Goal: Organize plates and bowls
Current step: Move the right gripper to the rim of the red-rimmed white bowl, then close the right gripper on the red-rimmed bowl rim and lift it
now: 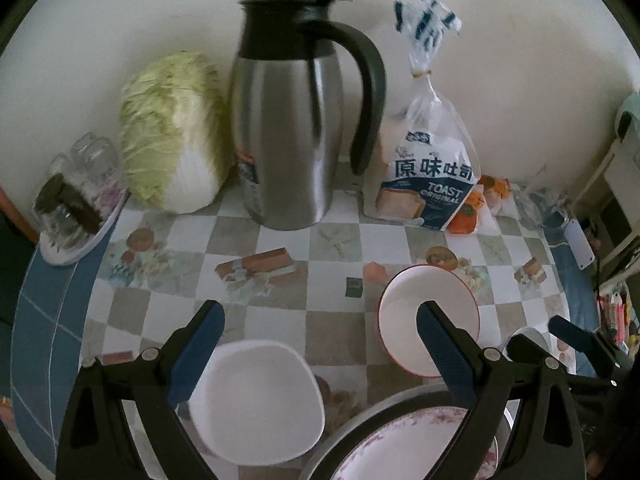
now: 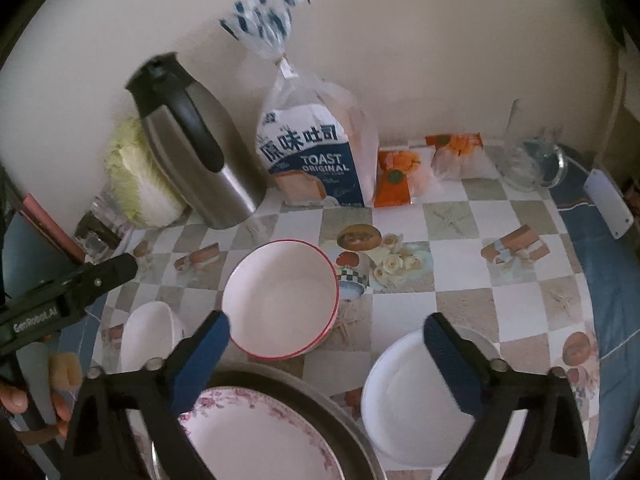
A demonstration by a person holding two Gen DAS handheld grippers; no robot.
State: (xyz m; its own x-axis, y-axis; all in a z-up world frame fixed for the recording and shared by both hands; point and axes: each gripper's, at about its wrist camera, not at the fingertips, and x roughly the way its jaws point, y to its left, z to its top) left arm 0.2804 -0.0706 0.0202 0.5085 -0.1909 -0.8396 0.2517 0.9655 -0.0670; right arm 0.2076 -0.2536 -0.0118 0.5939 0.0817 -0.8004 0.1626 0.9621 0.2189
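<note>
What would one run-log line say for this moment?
left gripper: open, empty | right gripper: open, empty | red-rimmed bowl: on table, untouched

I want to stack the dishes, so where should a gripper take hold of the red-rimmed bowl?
Grip the red-rimmed bowl by its near rim, one finger inside and one outside, coming from above. It sits upright and open, too wide to span, and the right gripper is open just short of that edge.
</note>
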